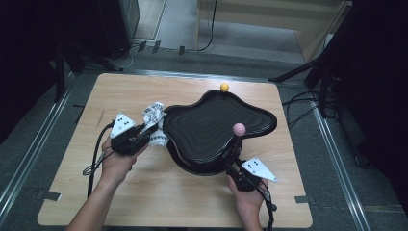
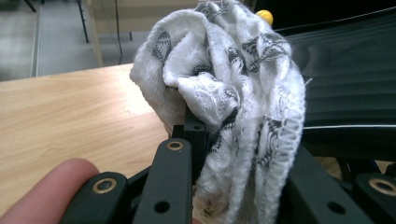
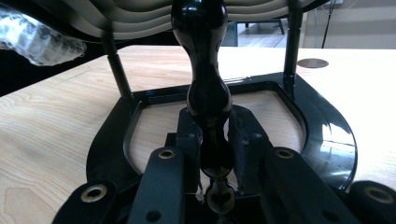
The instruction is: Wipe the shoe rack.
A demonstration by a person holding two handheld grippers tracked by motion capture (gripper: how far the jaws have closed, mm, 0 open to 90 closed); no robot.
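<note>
Crumpled white cloth (image 2: 233, 107), loosely woven with grey motifs, sits clamped in the left tool (image 1: 144, 131) beside a wavy-edged, ridged black tray (image 1: 216, 126). Right tool (image 1: 234, 159) is closed around the tray's glossy turned post (image 3: 208, 93) on the pale wooden surface (image 1: 144, 192).

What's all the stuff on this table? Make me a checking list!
Surface: wooden table, mostly bare.
Job's things: black wavy tray on a stand; white patterned cloth at its left edge.
Clutter: yellow ball and pink ball at the tray's rim.
Grippers: left gripper shut on the cloth; right gripper shut on a black post.
Cables: one trailing from each gripper; more on the floor.
Surroundings: dark stands, grey floor.
</note>
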